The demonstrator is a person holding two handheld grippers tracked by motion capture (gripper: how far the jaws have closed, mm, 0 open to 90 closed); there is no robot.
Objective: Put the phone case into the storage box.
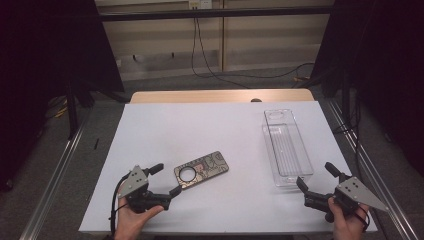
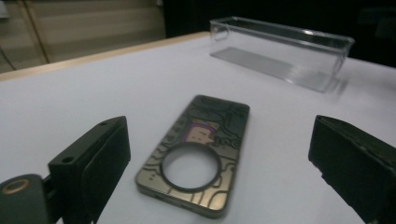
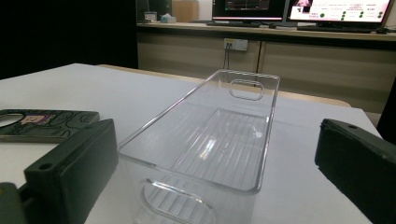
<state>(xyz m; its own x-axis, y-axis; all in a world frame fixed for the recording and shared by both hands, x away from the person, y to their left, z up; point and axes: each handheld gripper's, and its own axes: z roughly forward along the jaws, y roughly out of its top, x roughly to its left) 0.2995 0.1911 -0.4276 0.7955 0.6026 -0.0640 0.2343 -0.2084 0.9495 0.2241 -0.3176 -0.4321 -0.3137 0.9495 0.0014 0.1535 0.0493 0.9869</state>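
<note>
At the near edge of the white table, 2 grippers are held, 1 in each hand, as seen from the high view. The left gripper is held by the left hand at the near left, with its jaws spread wide and nothing gripped between them; they are pointed toward the phone case, which lies flat just beyond them. In the left gripper view the phone case is seen lying between the 2 open jaws on the table surface, touched by neither, with its round cut-out nearest the camera and a small purple and yellow picture above that cut-out. The right gripper is held by the right hand at the near right, its jaws also opened wide and empty, with the near end of the clear plastic bin just ahead of them. In the right gripper view the clear plastic bin is framed between the 2 jaws without contact, its ribbed floor bare and an oval handle slot cut into its far wall. The bin stands upright, well apart from the phone case, along the right side of the table. Farther off, cables are seen on the floor beyond the table, and monitors are seen on a desk in the right gripper view.
</note>
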